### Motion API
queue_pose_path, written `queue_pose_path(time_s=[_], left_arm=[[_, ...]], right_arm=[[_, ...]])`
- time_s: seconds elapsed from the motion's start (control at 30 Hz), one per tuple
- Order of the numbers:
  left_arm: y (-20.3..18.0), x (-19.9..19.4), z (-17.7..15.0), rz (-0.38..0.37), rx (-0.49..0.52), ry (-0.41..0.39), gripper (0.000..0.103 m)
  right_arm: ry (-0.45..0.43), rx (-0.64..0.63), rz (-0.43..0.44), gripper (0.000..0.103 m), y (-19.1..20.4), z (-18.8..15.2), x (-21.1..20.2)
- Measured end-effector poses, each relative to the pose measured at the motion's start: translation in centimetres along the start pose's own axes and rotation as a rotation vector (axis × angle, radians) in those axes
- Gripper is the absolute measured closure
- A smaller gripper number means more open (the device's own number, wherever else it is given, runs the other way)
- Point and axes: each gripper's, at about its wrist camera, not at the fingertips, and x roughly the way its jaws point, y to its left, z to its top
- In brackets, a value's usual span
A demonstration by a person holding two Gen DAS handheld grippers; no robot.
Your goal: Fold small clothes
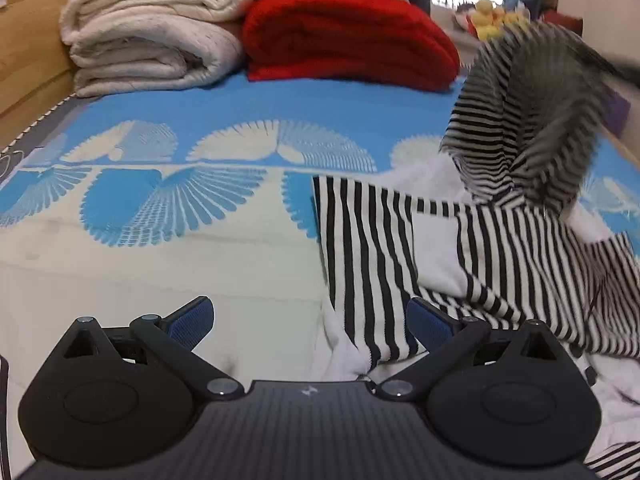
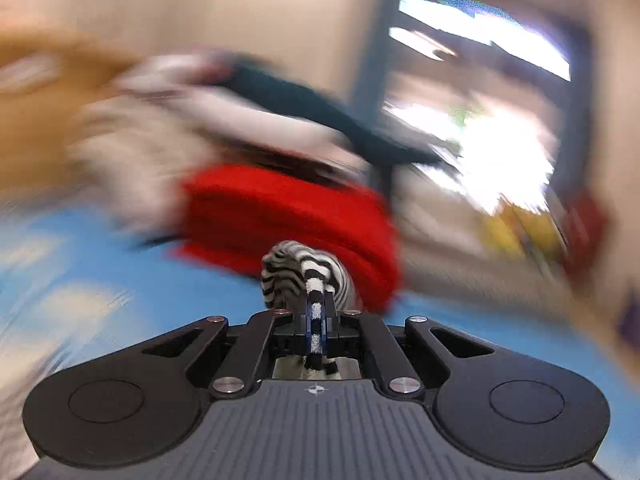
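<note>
A small black-and-white striped garment lies on the blue and cream bedspread, on the right of the left wrist view. One part of it is lifted up and blurred at the upper right. My left gripper stands open low over the bedspread, its right blue pad at the garment's near edge, nothing between the fingers. In the right wrist view my right gripper is shut on a bunched fold of the striped garment, held above the bed. That view is heavily blurred.
At the far side of the bed lie a folded cream blanket and a folded red blanket, with flat items stacked on them. A wooden frame borders the left. Yellow objects sit far right.
</note>
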Motion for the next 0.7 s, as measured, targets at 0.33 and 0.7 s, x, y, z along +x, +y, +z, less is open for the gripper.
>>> queue_pose_path(time_s=[0.33,0.7], left_arm=[[-1.3,-1.5,0.0,-0.064,-0.057,-0.036,0.0],[-1.4,-0.3,1.0,-0.05,-0.159,-0.032,0.0]], right_arm=[[0.405,0.495,-0.184,0.046,3.8,-9.3,-14.1],[0.486,0.635,-0.075,0.012,7.2,-1.4,4.3]])
